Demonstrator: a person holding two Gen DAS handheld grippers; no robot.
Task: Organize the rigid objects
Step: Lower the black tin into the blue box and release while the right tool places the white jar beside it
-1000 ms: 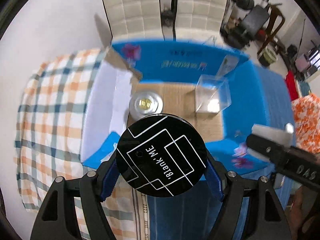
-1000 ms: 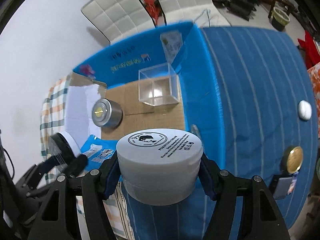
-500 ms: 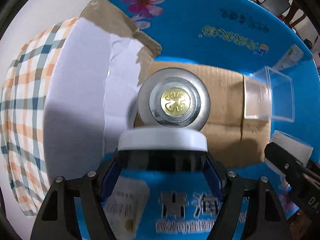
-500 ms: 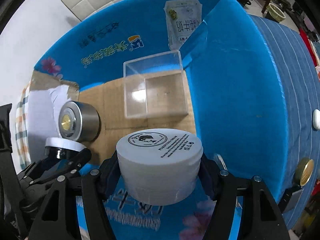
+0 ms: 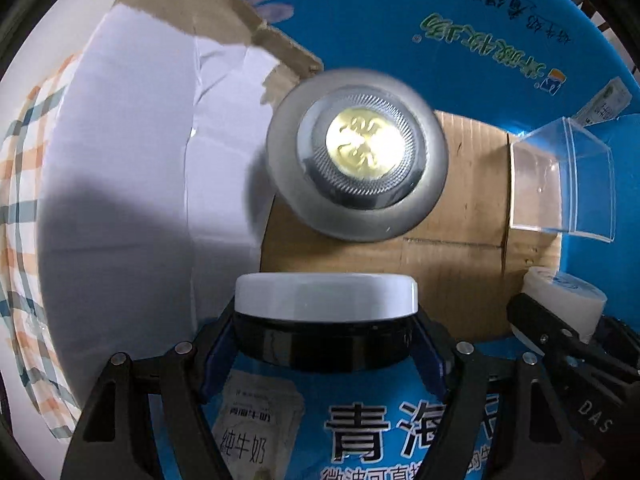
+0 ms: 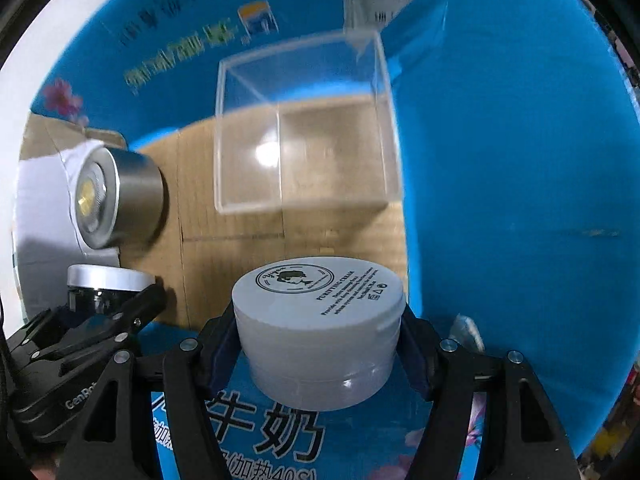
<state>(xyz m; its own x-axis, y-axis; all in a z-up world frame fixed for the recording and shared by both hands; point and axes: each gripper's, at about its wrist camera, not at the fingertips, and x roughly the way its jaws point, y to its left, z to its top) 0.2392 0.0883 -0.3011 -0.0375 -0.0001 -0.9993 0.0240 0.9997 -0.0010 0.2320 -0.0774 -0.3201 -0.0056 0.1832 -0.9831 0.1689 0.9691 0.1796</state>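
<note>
My left gripper (image 5: 325, 330) is shut on a black jar with a white lid (image 5: 325, 300), held low inside the blue cardboard box (image 5: 460, 20). The same jar (image 6: 106, 286) shows at the left of the right wrist view. My right gripper (image 6: 318, 338) is shut on a white cream jar (image 6: 318, 320), also inside the box, above its near wall. A silver round tin with a gold centre (image 5: 358, 156) lies on the brown box floor just beyond the black jar. A clear plastic cube (image 6: 302, 128) stands on the floor beyond the white jar.
A white paper flap (image 5: 132, 168) covers the box's left side, with checked cloth (image 5: 20, 184) outside it. The blue wall (image 6: 520, 160) rises close on the right. Bare cardboard floor (image 6: 232, 256) lies between the tin, the cube and both jars.
Both grippers have gone down into the box with their jars. The tin and the clear cube now look much larger and closer.
</note>
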